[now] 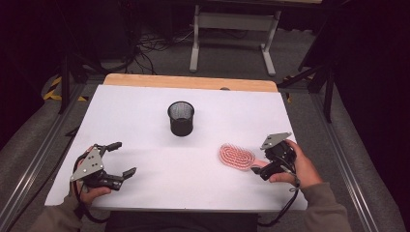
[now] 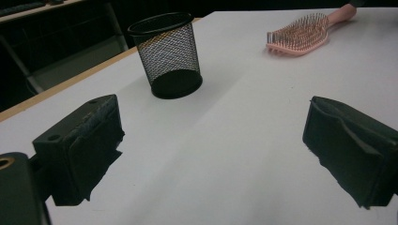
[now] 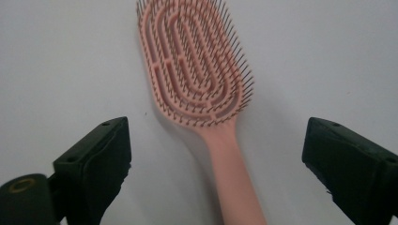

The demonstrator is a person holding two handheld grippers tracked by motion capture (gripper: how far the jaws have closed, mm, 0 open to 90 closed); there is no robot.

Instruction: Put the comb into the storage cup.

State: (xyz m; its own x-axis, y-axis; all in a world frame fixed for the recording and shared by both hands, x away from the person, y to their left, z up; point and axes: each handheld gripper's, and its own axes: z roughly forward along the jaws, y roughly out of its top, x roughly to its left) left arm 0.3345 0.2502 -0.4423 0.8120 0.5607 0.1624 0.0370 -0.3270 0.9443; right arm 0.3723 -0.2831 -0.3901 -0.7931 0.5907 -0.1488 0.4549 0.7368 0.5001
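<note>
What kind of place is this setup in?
Likely a lab or workshop data-collection station: a white table holding just a mesh cup and pink hairbrush, with loose cables on grey floor beyond.

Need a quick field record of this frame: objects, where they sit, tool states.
surface: white table top, wooden strip along its far edge
hairbrush: pink hairbrush, lying flat at right, bristles up, handle toward the right tool
cup: black mesh cup, upright, mid-table, apart from the hairbrush
right tool: open, jaws straddling the hairbrush handle, not closed on it
left tool: open, nothing between its jaws, near the front left, pointed toward the cup
likely next move: right tool closes on the handle
</note>
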